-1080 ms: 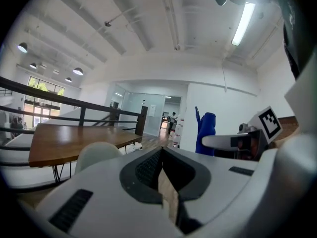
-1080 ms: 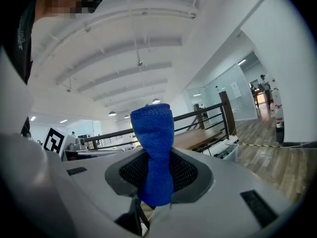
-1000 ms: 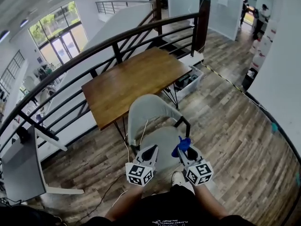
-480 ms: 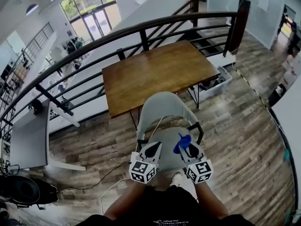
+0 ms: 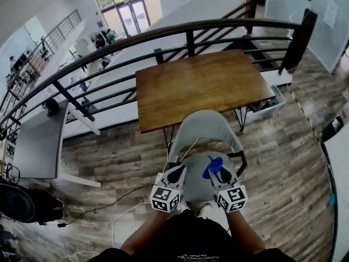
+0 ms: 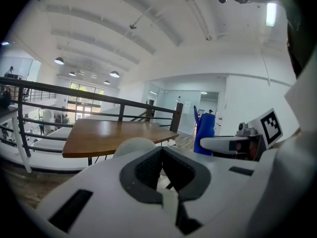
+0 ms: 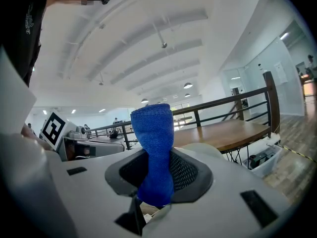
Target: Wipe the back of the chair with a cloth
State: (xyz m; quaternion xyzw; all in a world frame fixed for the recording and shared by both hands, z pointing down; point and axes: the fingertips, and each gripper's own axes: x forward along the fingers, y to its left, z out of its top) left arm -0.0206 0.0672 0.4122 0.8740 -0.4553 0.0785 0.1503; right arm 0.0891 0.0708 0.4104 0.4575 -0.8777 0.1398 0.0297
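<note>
Wood-plank floor, upper level of a bright open hall. A dark curved railing runs behind the desk, and white cables trail on the floor at the left.

Brown wooden desk, bare top, far edge along the railing.

1 light grey chair at the middle of the desk's near edge. Its back is toward the desk and its seat toward the person.

2 grippers are held side by side over the seat, both aimed at the desk.

Left gripper: jaws together, nothing between them.

Right gripper: jaws clamped on the blue cloth. The cloth is bunched into a narrow roll with its long axis in line with the jaws. Its free end sticks out past the fingertips, toward the chair back and the desk's near edge. In the head view it sits over the seat, near the chair back but apart from it.
</note>
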